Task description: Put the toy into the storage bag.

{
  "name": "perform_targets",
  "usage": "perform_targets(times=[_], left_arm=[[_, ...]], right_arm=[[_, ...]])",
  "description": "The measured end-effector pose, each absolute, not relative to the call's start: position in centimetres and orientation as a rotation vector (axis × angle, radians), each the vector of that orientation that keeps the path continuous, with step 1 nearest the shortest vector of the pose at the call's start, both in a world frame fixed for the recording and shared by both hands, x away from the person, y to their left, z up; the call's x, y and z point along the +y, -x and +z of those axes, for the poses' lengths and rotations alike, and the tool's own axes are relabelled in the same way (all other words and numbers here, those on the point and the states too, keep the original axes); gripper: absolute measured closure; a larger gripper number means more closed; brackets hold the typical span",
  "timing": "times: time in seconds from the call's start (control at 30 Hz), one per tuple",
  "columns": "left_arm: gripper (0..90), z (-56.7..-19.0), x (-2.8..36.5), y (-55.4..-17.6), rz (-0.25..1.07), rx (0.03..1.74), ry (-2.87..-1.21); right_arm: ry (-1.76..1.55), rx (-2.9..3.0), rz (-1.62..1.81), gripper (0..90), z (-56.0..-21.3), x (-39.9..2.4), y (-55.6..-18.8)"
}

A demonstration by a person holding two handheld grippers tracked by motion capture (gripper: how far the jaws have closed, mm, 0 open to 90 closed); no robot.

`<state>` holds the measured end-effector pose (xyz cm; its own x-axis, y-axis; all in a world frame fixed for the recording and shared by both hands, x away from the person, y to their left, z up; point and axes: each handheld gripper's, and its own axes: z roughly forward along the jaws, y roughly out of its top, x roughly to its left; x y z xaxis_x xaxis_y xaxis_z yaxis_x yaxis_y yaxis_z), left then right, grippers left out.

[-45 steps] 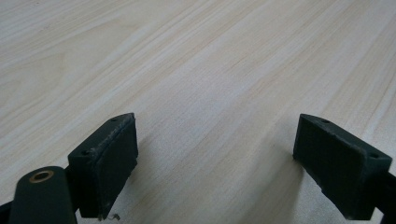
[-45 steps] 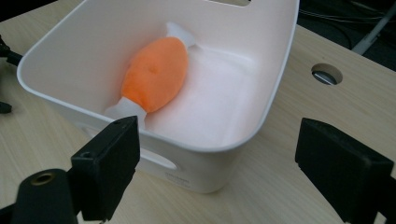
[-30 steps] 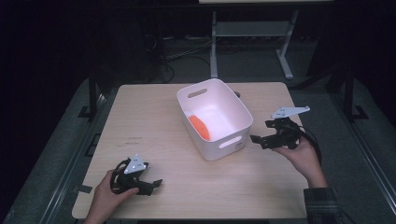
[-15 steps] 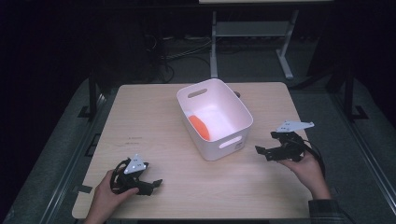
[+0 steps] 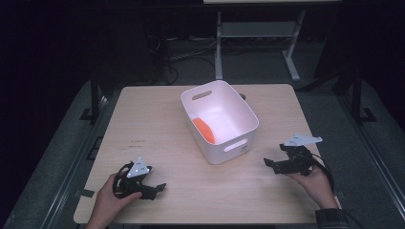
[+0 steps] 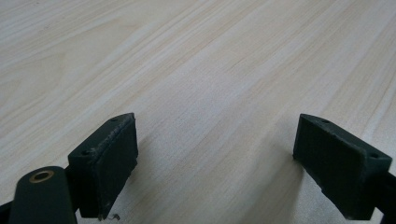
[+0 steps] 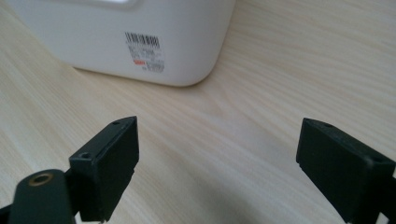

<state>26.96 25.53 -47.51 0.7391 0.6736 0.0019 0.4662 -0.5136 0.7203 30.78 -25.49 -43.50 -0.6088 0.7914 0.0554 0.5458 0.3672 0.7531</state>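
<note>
Smooth white plastic bin [image 5: 241,138] at ten o'clock of our right gripper [image 5: 273,163], jaws apart and empty.

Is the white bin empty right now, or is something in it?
Not empty. The high view shows an orange object lying inside the white bin, against its left inner wall. What the object is cannot be told.

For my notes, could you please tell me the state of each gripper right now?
Left gripper: open, holding nothing, low over the table.
Right gripper: open, holding nothing, facing the white bin.
</note>
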Motion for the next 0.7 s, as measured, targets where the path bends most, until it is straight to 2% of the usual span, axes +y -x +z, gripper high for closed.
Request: perform_targets(times=[0.7], left_arm=[[13.0, -47.5, 25.5, -27.0, 0.366, 0.854, -2.207]], right_arm=[[-1.228, 2.304, 1.016, 12.7, -47.0, -26.5, -28.6]])
